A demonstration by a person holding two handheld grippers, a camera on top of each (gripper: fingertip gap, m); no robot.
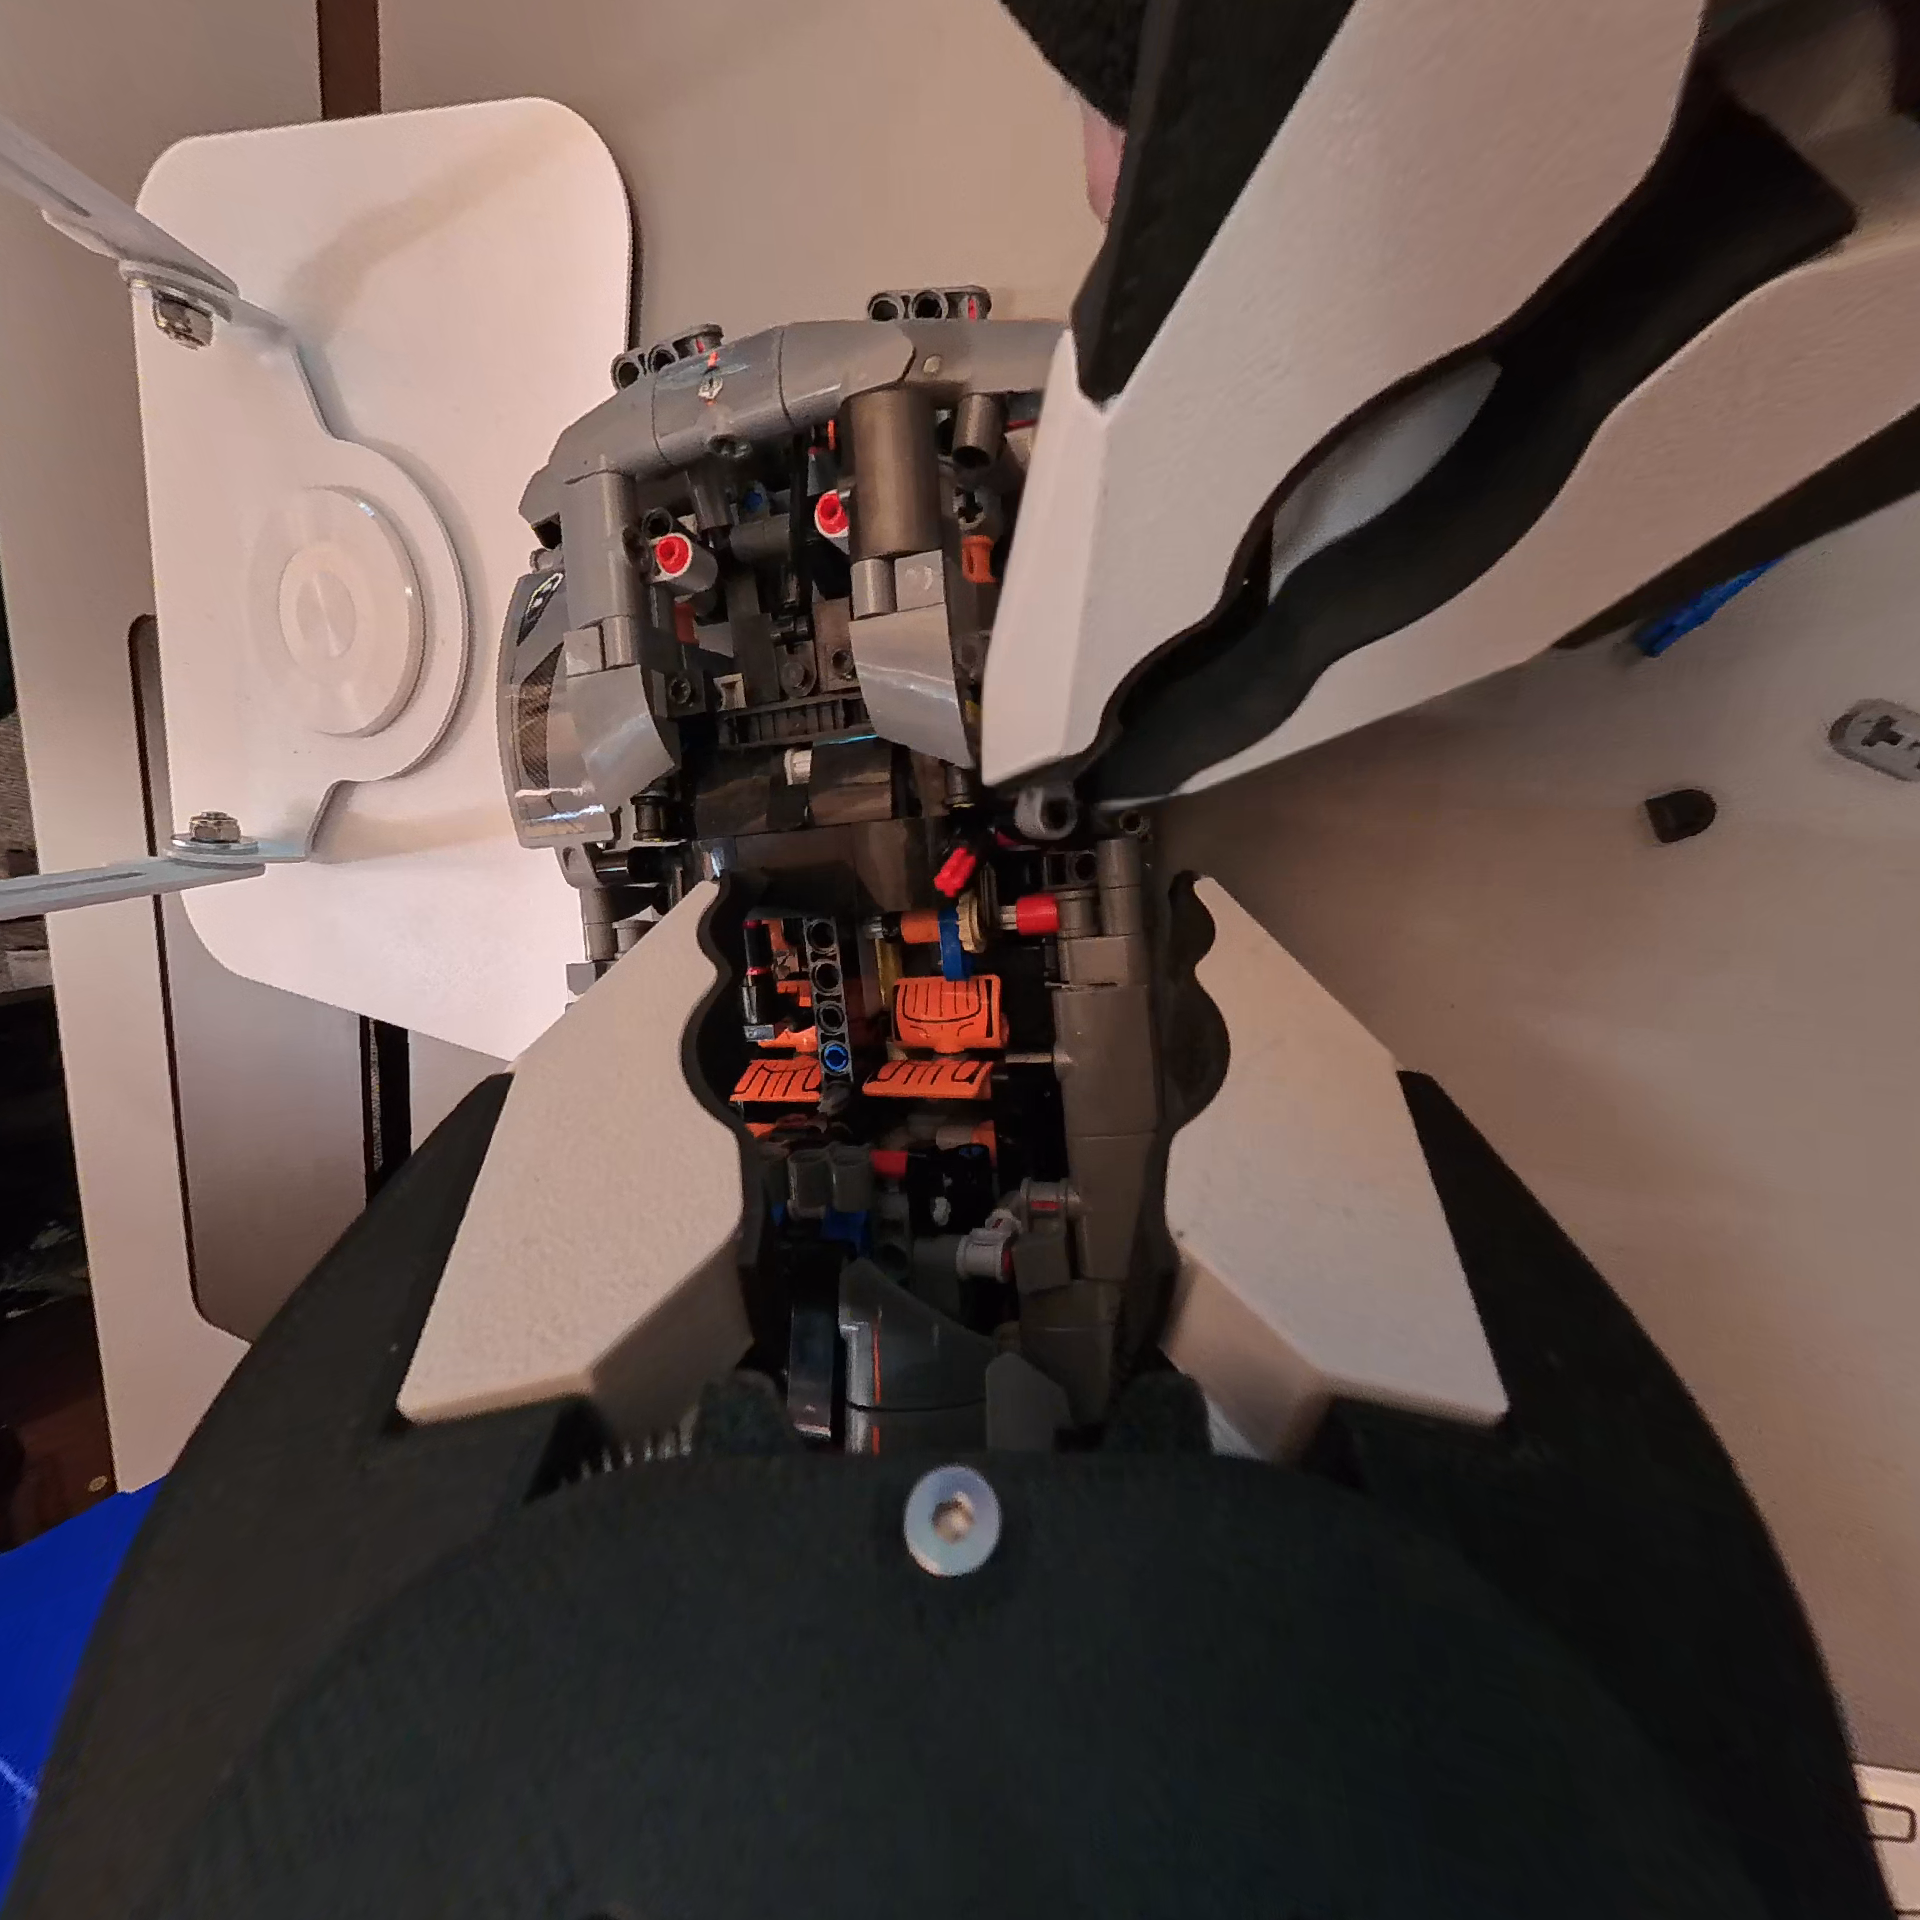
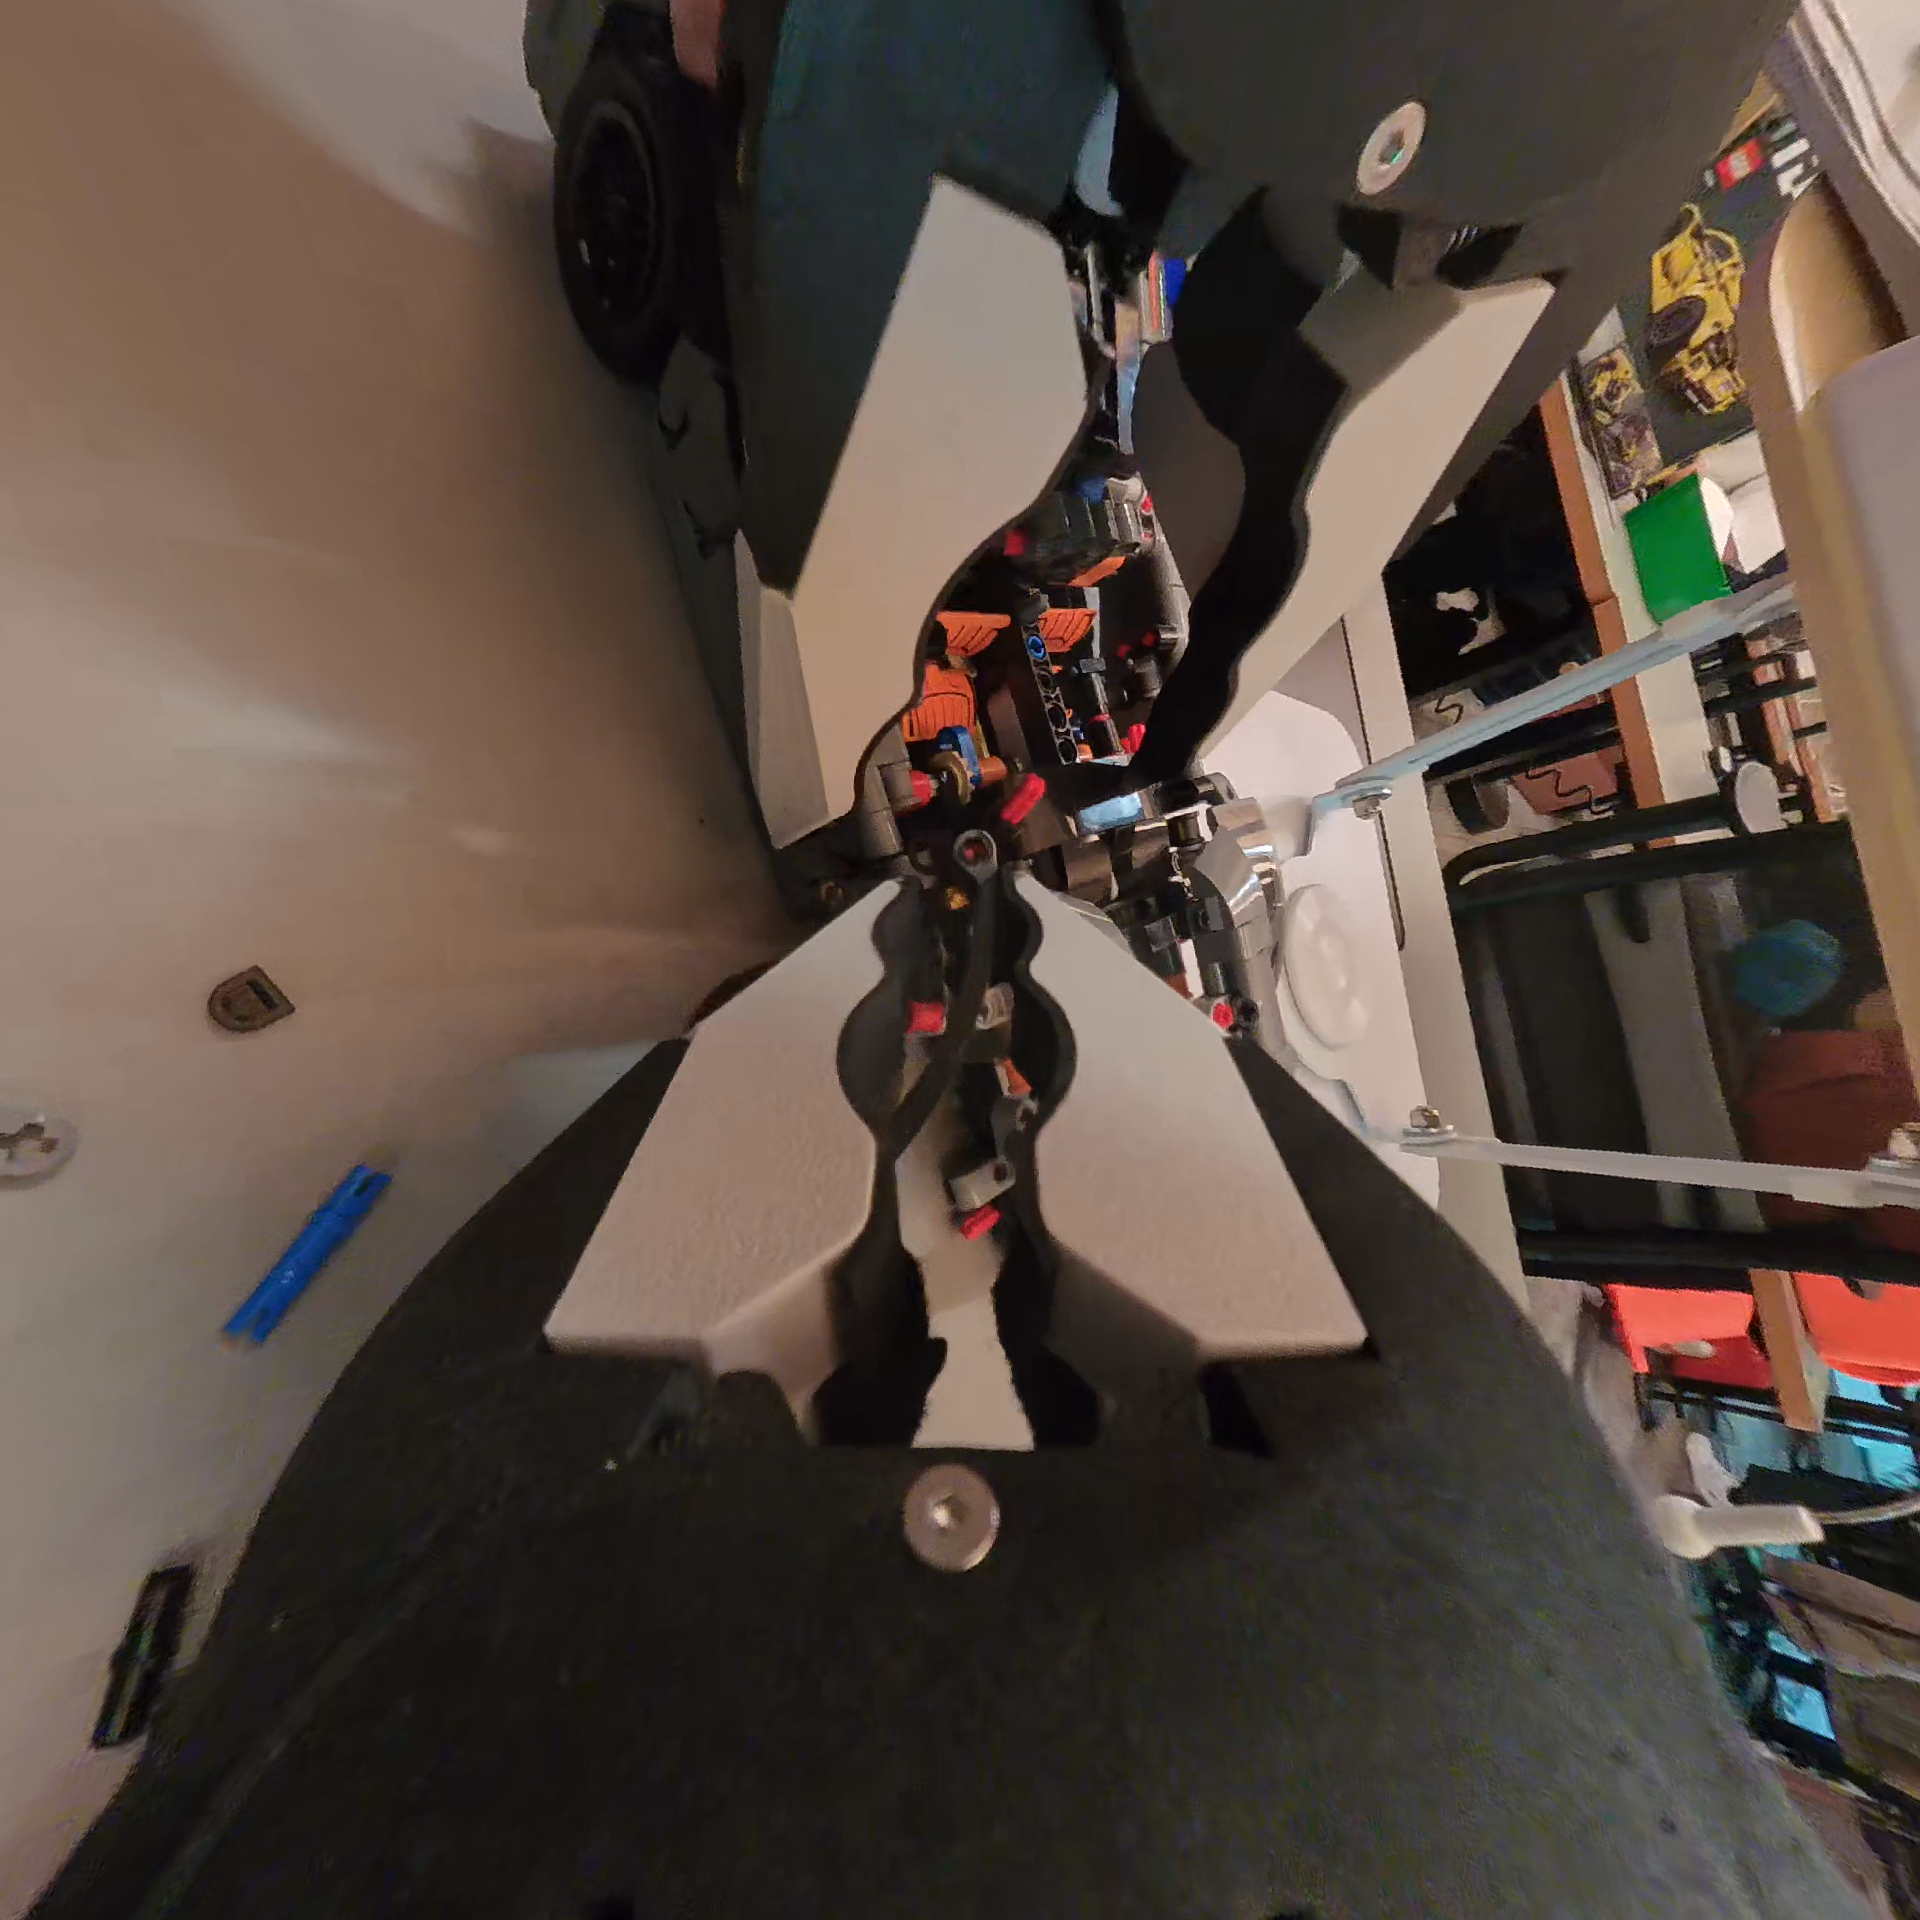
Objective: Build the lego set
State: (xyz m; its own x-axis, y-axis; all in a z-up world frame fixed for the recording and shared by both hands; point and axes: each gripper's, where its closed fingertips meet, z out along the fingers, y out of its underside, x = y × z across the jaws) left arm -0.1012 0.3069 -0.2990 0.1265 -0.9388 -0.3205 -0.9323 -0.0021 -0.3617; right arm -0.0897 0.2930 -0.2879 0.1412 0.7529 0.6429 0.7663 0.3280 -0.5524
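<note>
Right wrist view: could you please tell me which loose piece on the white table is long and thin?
The blue plastic pin, lowest in view; the dark D-shaped piece and grey round piece above it are squat.

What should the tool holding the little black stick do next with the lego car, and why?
Probably nudge it a bit farther forward into the car. The right tool pinches a thin black rod whose ring end sits right at the lego car beside the red pins, while the left tool grips the car's body to hold it. It looks lined up but not clearly seated.
</note>
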